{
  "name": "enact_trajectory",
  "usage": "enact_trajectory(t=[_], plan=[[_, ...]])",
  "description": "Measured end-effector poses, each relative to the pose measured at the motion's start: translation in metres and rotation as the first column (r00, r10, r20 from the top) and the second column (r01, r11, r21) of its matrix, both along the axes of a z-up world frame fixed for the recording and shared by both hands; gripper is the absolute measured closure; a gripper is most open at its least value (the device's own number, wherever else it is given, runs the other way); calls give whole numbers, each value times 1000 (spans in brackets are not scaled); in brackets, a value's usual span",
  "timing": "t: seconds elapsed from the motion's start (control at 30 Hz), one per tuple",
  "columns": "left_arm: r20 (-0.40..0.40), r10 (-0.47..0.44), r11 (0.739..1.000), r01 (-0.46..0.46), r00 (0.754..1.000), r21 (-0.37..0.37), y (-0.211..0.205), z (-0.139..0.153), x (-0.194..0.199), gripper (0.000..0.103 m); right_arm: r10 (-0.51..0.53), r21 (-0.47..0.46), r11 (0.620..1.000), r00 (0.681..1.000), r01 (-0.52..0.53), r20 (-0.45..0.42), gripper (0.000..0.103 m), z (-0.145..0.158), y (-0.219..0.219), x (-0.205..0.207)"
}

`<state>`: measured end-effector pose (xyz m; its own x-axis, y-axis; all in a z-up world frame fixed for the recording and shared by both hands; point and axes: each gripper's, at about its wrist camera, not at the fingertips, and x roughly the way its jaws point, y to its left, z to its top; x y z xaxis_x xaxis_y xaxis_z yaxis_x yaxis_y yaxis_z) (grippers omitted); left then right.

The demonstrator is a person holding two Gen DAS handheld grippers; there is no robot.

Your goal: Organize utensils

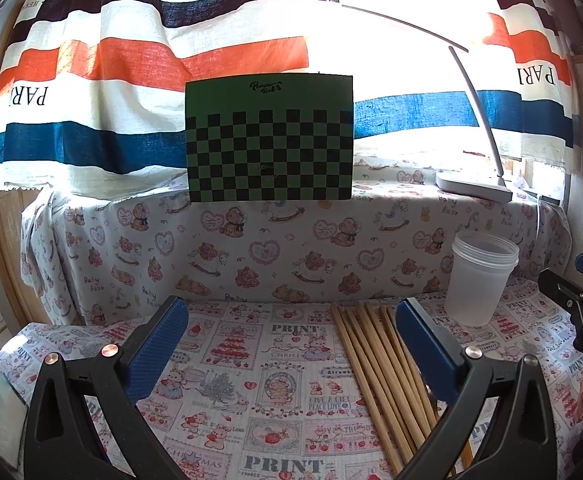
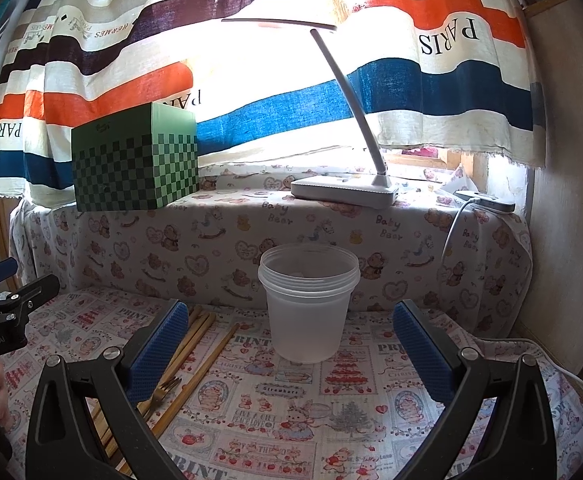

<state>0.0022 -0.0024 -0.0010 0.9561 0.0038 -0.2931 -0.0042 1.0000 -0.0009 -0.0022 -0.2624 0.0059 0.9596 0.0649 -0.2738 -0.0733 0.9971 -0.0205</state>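
Bamboo chopsticks (image 1: pixel 375 364) are left beside the cup (image 2: pixel 309 304); both the left gripper (image 1: pixel 291 344) and the right gripper (image 2: pixel 291 344) are held apart, empty, ready for loading.

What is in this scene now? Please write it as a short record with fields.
utensils: wooden chopsticks and a fork lying flat on the printed tablecloth
container: clear plastic cup, upright, looks empty
left gripper: open, holding nothing
right gripper: open, holding nothing, facing the cup
ledge behind: green checkered box, white desk lamp
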Motion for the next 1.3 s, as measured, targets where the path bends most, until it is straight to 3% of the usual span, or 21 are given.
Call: enact_trajectory(t=[0.47,0.7,0.87,0.97,1.03,1.1,1.23,1.3], plan=[[1,22,1000,-22,1000,-11,3,0,-1,0,-42,-48,998,998,40,-46,0,-3,3,1],[-2,19,1000,-19,1000,-8,2,0,-1,0,-33,-15,999,998,32,-56,0,-1,1,-2],[0,15,1000,-15,1000,-4,2,0,0,0,-15,24,1000,998,17,-68,6,2,-2,-3],[-1,15,1000,-15,1000,-13,4,0,0,0,-2,24,1000,997,4,-73,21,1,-1,-3],[-23,2,1000,-2,1000,-8,7,0,2,0,17,55,998,996,-12,-89,44,1,-2,-3],[-14,25,1000,-26,1000,-17,13,3,3,0,30,90,996,994,-20,-106,59,4,0,-5],[42,59,998,-58,997,-25,26,17,-4,0,110,151,985,969,-77,-223,63,8,12,2],[47,76,997,-74,996,-26,30,21,-6,0,115,131,989,937,-75,-329,63,9,25,14]])
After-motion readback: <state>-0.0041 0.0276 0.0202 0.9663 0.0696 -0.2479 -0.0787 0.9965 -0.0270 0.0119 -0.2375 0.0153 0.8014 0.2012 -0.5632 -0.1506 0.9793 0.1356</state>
